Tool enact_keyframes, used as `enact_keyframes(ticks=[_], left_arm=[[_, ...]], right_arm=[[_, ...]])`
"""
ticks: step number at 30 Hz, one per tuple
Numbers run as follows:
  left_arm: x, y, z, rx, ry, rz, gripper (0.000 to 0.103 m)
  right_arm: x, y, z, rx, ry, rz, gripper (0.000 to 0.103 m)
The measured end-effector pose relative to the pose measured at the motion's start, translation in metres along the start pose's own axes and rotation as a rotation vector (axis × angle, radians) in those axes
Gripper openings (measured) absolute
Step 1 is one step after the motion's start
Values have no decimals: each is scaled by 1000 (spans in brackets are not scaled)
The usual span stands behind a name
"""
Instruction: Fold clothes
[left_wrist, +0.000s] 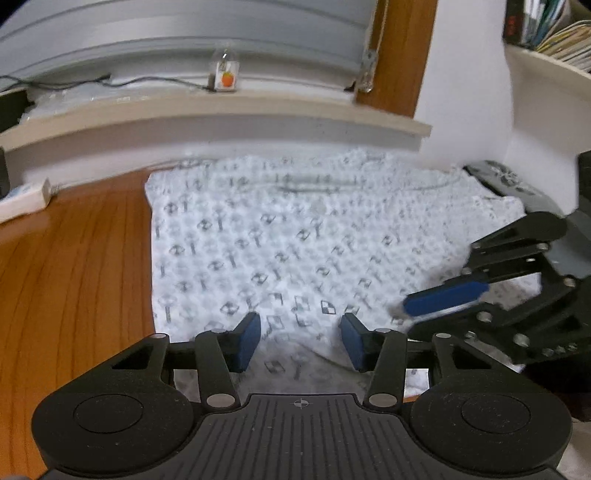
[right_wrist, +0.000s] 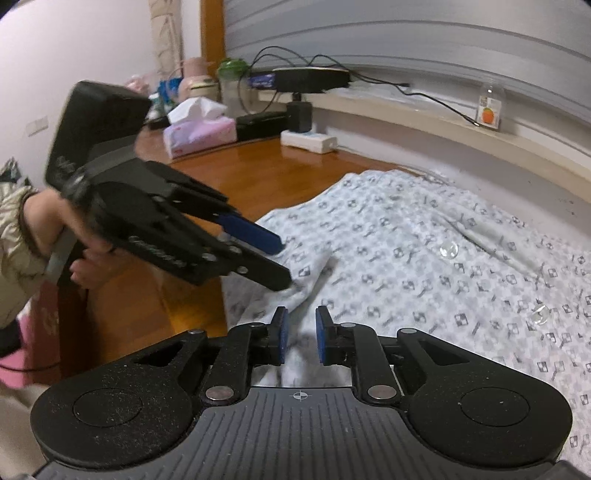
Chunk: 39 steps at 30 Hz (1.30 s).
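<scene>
Left wrist view: we see the white garment with a small grey printed pattern (left_wrist: 295, 240) spread flat on the glossy orange-brown wooden surface (left_wrist: 74, 266), its far edge up against the pale ledge under the window (left_wrist: 221, 110). Our left gripper (left_wrist: 300, 341) hangs over the near hem w/ jaws apart; cloth lies below and between the blue pads, but we can't tell that they pinch it. We judge it's lining up a hem grab for the first fold. Right gripper (left_wrist: 424, 314) sits just beside it at the near right, jaws nearly together at the cloth; whether cloth is caught there is unclear.

Right wrist view: right gripper (right_wrist: 300, 332) has a narrow gap, fabric beneath, no clear pinch. Left gripper (right_wrist: 284, 266), held by a hand (right_wrist: 83, 271), touches a raised ridge of fabric near the garment's left edge. Around: white power strip (right_wrist: 309, 141), pink-lilac tissue box (right_wrist: 201, 133) at the far left, small clear bottle w/ orange label (right_wrist: 490, 107) on the ledge. All well apart from the garment; nothing blocks the fold.
</scene>
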<state>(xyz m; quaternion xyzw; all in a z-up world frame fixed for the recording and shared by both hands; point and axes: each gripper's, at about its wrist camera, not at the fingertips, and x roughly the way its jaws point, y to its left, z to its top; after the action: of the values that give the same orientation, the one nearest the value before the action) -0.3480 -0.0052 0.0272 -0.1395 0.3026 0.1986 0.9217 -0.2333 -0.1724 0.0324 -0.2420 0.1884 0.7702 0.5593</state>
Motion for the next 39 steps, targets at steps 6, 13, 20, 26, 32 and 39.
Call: enact_keyframes(ticks=[6,13,20,26,32,39], left_arm=[[-3,-1,-2,-31,-16,16,2],[-44,-2,-8,-73,-88,16,1],[-135,6,-31,-138,-112,48,0],[-140,6,-60,-169,30,90,0],[-113,2,-56,-154,47,101,25],[-74,-13,-29,-75,-42,102,65]], right_arm=[[-4,-6,-8,12,-12,-15,25],[-9,-19,-14,48,-24,-35,26],[-14,-19,-13,51,-34,-18,27],[-2,-7,-13,16,9,64,33],[-4,4,-11,-5,-10,82,33],[-68,-25,-35,43,-102,-72,33]])
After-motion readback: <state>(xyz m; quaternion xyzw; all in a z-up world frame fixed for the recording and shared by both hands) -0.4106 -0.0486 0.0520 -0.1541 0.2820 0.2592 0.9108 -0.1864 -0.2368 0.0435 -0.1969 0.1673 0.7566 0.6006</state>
